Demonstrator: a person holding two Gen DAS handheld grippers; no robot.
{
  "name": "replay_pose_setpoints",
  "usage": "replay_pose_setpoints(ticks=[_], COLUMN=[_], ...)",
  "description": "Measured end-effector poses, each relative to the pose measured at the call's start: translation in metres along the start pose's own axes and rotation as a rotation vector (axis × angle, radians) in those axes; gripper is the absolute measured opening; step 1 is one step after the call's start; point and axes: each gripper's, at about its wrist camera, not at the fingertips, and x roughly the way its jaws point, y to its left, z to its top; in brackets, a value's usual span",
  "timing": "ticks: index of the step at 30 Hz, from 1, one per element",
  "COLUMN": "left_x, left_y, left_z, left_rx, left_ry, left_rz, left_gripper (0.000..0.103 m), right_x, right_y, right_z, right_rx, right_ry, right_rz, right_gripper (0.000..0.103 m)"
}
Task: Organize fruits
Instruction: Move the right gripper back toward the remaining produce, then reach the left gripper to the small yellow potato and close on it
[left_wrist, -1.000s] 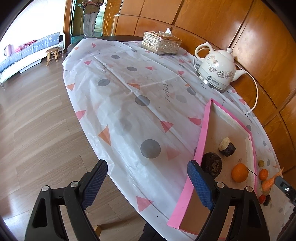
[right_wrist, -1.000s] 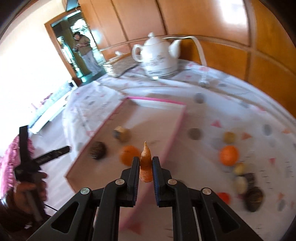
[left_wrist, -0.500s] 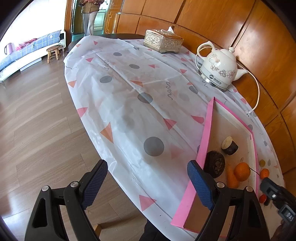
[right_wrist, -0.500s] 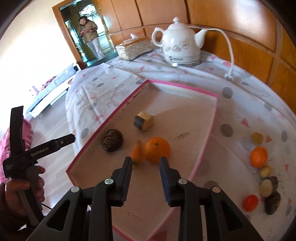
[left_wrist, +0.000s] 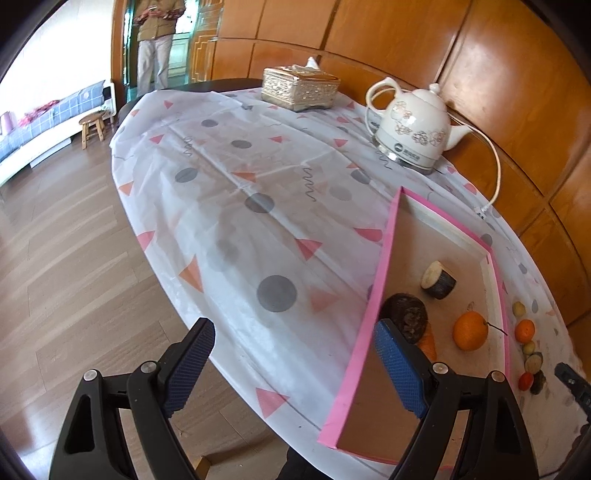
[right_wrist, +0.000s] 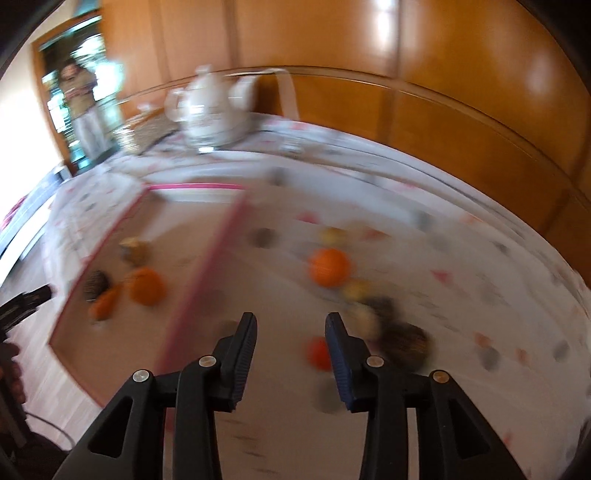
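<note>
A pink-rimmed tray (left_wrist: 373, 306) (right_wrist: 207, 273) holds an orange (left_wrist: 470, 330) (right_wrist: 144, 286), a dark round fruit (left_wrist: 406, 315) (right_wrist: 95, 290), a cut brown piece (left_wrist: 437, 280) (right_wrist: 135, 250) and a carrot (left_wrist: 427, 341) (right_wrist: 103, 304). Outside it lie a small orange (left_wrist: 524, 329) (right_wrist: 328, 266), a small red fruit (right_wrist: 318, 352) and several other small fruits. My right gripper (right_wrist: 291, 349) is open and empty above the cloth beside the red fruit; this view is blurred. My left gripper (left_wrist: 291, 362) is open and empty at the table's near edge.
A white electric kettle (left_wrist: 415, 129) with its cord and a gold tissue box (left_wrist: 299, 88) stand at the back of the table. A wood-panelled wall runs behind. A person stands in the far doorway (left_wrist: 155, 37). Wooden floor lies to the left.
My right gripper let go of the carrot in the tray, opened wider and swung right toward the loose fruits. The left gripper barely moved.
</note>
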Motion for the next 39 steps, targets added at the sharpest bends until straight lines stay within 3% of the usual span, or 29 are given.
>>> replay_pose_setpoints(ticks=[10, 19, 23, 32, 39], left_x=[-0.004, -0.015, -0.016, -0.026, -0.026], left_y=[-0.025, -0.057, -0.072, -0.109, -0.143], left_z=[-0.002, 0.001, -0.001, -0.009, -0.019], left_rx=[0.083, 0.197, 0.236, 0.327, 0.41], left_ry=[-0.02, -0.064, -0.057, -0.063, -0.039], left_rz=[-0.004, -0.034, -0.065, -0.129, -0.177], left_gripper=[0.088, 0.088, 0.088, 0.088, 0.088], right_x=[-0.029, -0.062, -0.069, -0.061, -0.069], right_y=[-0.146, -0.231, -0.25, -0.263, -0.267], right_z=[-0.031, -0.059, -0.068, -0.082, -0.081], right_rx=[0.309, 0.433, 0.478, 0.541, 0.561], right_ry=[0.045, 0.061, 0.051, 0.026, -0.02], right_rz=[-0.229, -0.381, -0.411, -0.356, -0.371], right_gripper=[0.039, 0.039, 0.039, 0.039, 0.039])
